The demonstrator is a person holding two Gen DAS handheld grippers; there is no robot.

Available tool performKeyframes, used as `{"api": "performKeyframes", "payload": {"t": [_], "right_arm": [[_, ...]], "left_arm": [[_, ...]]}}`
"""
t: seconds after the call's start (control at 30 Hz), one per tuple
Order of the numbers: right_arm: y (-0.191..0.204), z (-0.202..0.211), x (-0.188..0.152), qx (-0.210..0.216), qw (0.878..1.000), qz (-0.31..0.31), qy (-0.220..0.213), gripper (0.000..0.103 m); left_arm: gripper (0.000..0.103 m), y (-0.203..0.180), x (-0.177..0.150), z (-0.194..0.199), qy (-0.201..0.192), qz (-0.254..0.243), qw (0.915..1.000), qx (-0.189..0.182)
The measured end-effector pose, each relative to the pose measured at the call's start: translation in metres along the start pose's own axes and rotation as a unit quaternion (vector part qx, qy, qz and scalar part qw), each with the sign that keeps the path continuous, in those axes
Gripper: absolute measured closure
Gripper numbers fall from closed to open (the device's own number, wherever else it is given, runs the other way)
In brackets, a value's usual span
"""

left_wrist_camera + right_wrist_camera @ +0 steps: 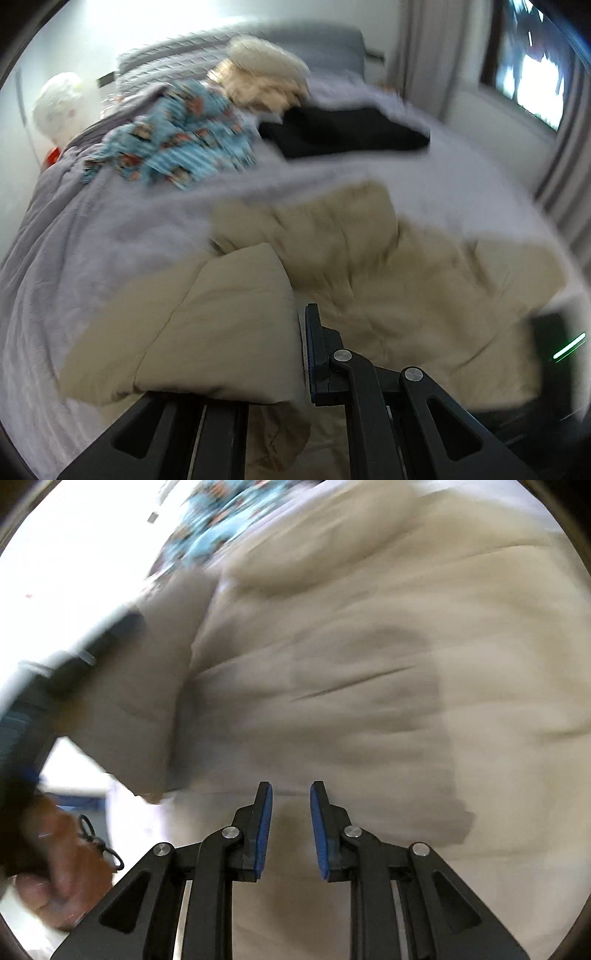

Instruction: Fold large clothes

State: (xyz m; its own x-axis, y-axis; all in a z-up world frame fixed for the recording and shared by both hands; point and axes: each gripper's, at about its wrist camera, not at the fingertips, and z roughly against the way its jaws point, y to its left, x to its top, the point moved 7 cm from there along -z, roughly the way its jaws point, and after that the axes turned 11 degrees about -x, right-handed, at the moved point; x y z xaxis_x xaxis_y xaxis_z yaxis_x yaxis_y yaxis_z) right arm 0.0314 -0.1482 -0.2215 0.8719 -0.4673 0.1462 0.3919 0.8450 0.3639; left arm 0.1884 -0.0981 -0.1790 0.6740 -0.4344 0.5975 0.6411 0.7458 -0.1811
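1. A large beige padded garment [369, 266], apparently a quilted jacket, is seen spread on a pale lilac bedspread [85, 236], near the bed's closer edge; motion blur softens most of its detail.

2. A folded portion of the beige garment, probably a sleeve or side panel, is held by the left gripper [295, 354]. The cloth is pinched against the one blue-padded finger [309, 354] that is visible; the other finger is hidden under the fabric.

3. The body of the garment is judged to lie ahead and to the right of the left gripper, so the raised panel would be carried that way. The garment's long axis cannot be told for certain through the blur.

4. The right gripper [291, 830] is shown narrowly parted, with nothing between its blue pads [264, 834]. It is held just over the garment's quilted surface [369, 664], which fills that view; whether the tips touch the cloth cannot be told.

5. The left gripper is judged the working tool for the coming fold, the right being free to pin or smooth.

6. Beyond the beige garment, a black folded garment [347, 133], a blue patterned cloth [177, 136] and a cream-coloured heap [266, 77] are seen nearer the headboard.

7. A bare hand [62, 878] is glimpsed left of the right gripper.
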Motion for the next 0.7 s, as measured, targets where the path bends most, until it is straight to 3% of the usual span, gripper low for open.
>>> {"api": "performKeyframes", "payload": {"t": [0.07, 0.1, 0.13, 0.2, 0.33, 0.43, 0.5, 0.57, 0.67, 0.7], "right_arm": [[-0.036, 0.014, 0.004, -0.035, 0.999, -0.011, -0.015, 0.08], [-0.054, 0.02, 0.006, -0.049, 0.998, -0.018, -0.019, 0.08], [-0.067, 0.022, 0.007, -0.055, 0.998, -0.027, -0.02, 0.08], [-0.084, 0.027, 0.01, -0.062, 0.997, -0.039, -0.02, 0.079], [-0.106, 0.025, 0.016, -0.051, 0.997, -0.049, -0.02, 0.079], [-0.105, 0.03, 0.024, -0.056, 0.997, -0.043, -0.022, 0.076], [-0.108, 0.043, 0.019, -0.067, 0.997, -0.027, -0.032, 0.064], [-0.095, 0.058, 0.02, -0.079, 0.995, 0.008, -0.057, 0.037], [-0.055, 0.079, 0.021, -0.075, 0.989, 0.08, -0.102, 0.025], [-0.04, 0.079, 0.023, -0.075, 0.986, 0.103, -0.11, 0.024]], "left_arm": [[0.092, -0.014, -0.015, -0.026, 0.026, -0.023, 0.9992, 0.02], [0.08, -0.021, -0.026, -0.039, 0.04, -0.037, 0.9981, 0.028], [0.049, -0.025, -0.032, -0.046, 0.047, -0.043, 0.9976, 0.027], [0.014, -0.036, -0.043, -0.054, 0.048, -0.046, 0.9974, 0.027], [0.014, -0.052, -0.051, -0.044, 0.055, -0.074, 0.9951, 0.034], [0.014, -0.061, -0.05, -0.011, 0.037, -0.083, 0.9958, 0.012], [0.014, -0.056, -0.047, 0.019, 0.015, -0.067, 0.9976, -0.001], [0.014, -0.039, -0.048, 0.052, -0.012, -0.036, 0.9993, -0.005], [0.014, 0.014, -0.049, 0.088, -0.05, 0.028, 0.9964, 0.062], [0.014, 0.043, -0.056, 0.094, -0.053, 0.061, 0.9912, 0.105]]}}
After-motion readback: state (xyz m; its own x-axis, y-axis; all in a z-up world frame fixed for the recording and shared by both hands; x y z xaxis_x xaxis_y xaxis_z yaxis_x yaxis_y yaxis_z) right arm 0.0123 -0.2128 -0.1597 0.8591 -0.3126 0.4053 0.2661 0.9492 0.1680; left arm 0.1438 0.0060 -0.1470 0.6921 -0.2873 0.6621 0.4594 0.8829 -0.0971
